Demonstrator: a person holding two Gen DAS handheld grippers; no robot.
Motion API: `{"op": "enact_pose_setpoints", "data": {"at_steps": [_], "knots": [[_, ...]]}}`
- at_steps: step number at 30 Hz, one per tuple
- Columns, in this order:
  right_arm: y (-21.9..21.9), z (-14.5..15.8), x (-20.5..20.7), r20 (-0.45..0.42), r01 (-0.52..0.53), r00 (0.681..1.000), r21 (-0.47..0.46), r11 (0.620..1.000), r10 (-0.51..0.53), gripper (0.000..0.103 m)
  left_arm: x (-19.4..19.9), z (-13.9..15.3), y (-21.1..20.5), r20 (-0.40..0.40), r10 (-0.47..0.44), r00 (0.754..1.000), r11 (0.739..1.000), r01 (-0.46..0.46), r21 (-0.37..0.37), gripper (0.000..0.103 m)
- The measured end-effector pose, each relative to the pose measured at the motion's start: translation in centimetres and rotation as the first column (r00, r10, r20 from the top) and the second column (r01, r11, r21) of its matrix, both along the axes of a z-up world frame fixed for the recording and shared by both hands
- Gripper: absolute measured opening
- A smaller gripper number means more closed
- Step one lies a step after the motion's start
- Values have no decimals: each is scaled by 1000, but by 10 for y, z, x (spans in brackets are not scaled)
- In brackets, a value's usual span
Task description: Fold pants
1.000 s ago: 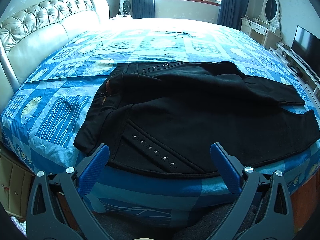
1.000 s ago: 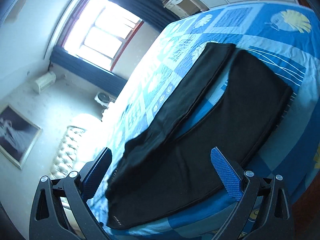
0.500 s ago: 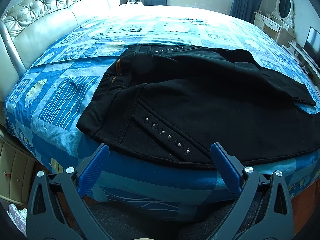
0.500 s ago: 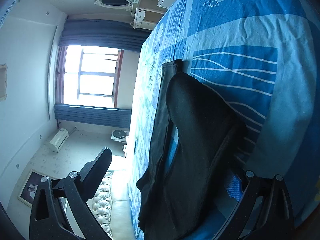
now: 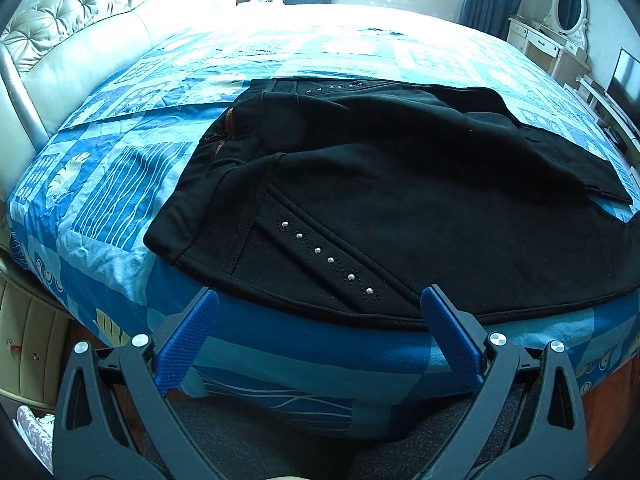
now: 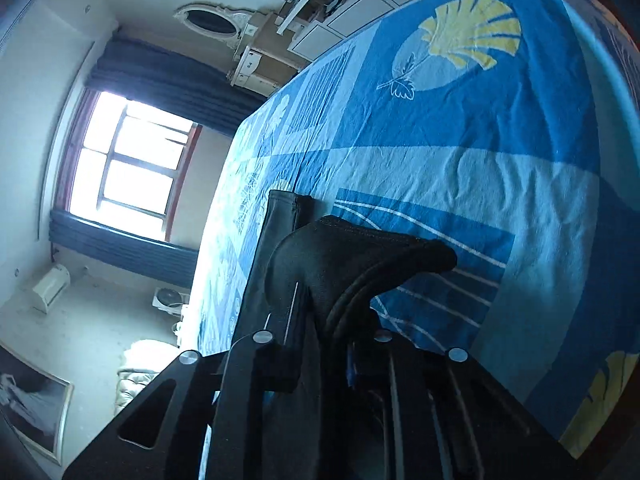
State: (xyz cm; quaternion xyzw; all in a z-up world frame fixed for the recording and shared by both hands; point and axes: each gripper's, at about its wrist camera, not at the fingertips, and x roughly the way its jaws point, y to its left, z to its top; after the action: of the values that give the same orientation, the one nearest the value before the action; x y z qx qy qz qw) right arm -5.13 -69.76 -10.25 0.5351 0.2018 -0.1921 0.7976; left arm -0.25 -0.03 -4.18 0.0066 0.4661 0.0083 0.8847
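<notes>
**Black pants across a blue bed, one leg end gripped**

A bed (image 5: 120,184) with a blue patterned cover fills both views. A padded cream headboard (image 5: 80,36) stands at its left in the left wrist view, and a window (image 6: 128,168) with dark blue curtains lies beyond its far side.

Black pants (image 5: 400,208) lie flat on the cover along the near edge of the bed. Their long axis runs across the left wrist view: the waistband sits at the left, toward the headboard, and the legs stretch off to the right. A slanted row of small silver studs (image 5: 328,260) marks the near hip pocket. The far leg ends in a hem at the right of that view; the near leg runs out of frame.

The left gripper (image 5: 320,344) hovers at the near edge of the bed, its blue-padded jaws spread wide with nothing between them, the pants' near seam just beyond the tips.

The right gripper (image 6: 332,340) has its jaws clenched on the end of a pant leg. The black cloth bunches and arches up from the jaws, lifted off the cover, while the second leg lies flat just behind it.
</notes>
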Motion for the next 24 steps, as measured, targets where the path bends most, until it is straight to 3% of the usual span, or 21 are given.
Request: {"op": "enact_pose_setpoints", "data": {"at_steps": [3,5,9,13,15,17,19,21,24], "knots": [[8,15,-10,-88,-2,996,-182,983,-14,9,1,2,-3,11,-2,1000,1000,2,-12,101],[9,11,-14,-140,-25,990,-236,971,-9,9,2,3,-4,20,-6,1000,1000,6,-14,101],[-8,-21,-23,-205,-13,979,-161,987,-20,12,5,2,-6,21,-17,1000,1000,17,-7,101],[-26,-41,-56,-156,111,981,-51,992,-118,21,12,-2,3,-1,21,1000,1000,-21,-15,101],[-29,-36,-73,-157,170,972,-55,984,-177,29,18,-6,10,-28,40,999,998,-41,-37,101],[-30,-26,-87,-194,228,950,-100,968,-244,34,22,-10,17,-50,43,998,998,-46,-51,101],[-25,-10,-96,-190,263,938,-159,951,-291,45,26,-13,23,-66,26,998,998,-30,-62,101],[-13,10,-87,-164,214,953,-227,950,-254,52,30,-13,26,-70,-20,997,997,15,-69,101],[17,39,-46,-134,44,987,-319,947,-92,64,38,-8,30,-53,-77,996,997,77,5,101]]}}
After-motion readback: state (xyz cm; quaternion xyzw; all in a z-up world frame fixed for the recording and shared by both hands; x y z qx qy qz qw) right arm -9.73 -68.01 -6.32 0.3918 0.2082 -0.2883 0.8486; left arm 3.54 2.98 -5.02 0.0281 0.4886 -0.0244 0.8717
